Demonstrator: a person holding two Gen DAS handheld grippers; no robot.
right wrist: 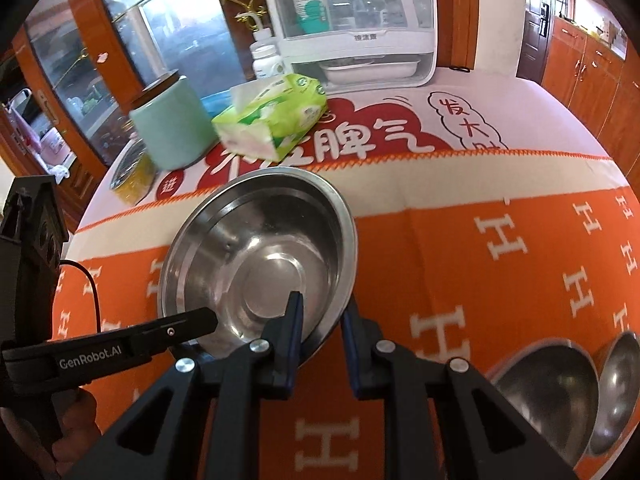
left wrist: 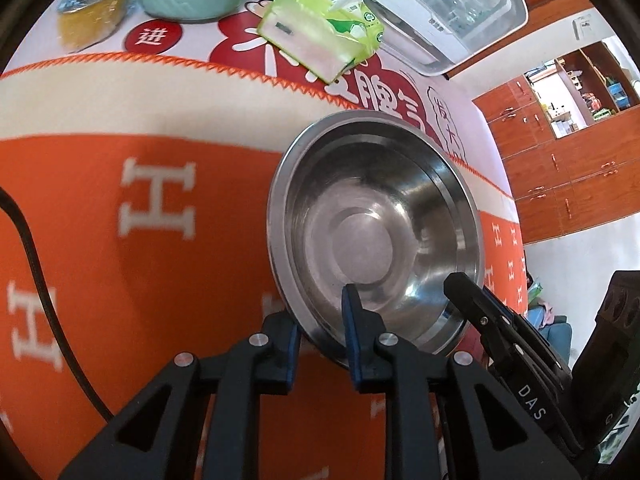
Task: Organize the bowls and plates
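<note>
A: Where's the bowl [left wrist: 380, 236]?

B: Over the orange cloth [left wrist: 140, 280], toward its far striped edge, tilted, and pinched from both sides. The left gripper [left wrist: 322, 334] has one finger inside the wall and one outside, closed down on the near rim. The right gripper [right wrist: 322, 328] does the same on its own side.

A: Why two grips on one bowl?

B: My guess: a rim pinch alone lets a steel bowl swing, so the second grip steadies it, or it's a handover. I can't tell which.

A: Is it resting on the cloth?

B: Hard to say; the tilt suggests it's lifted at least partly.

A: And where would it go?

B: Probably with the other bowls [right wrist: 560, 392] lying at the right gripper's lower right, well apart. The tissue pack [right wrist: 272, 120] and green jar [right wrist: 172, 128] sit beyond, out of the way.
</note>
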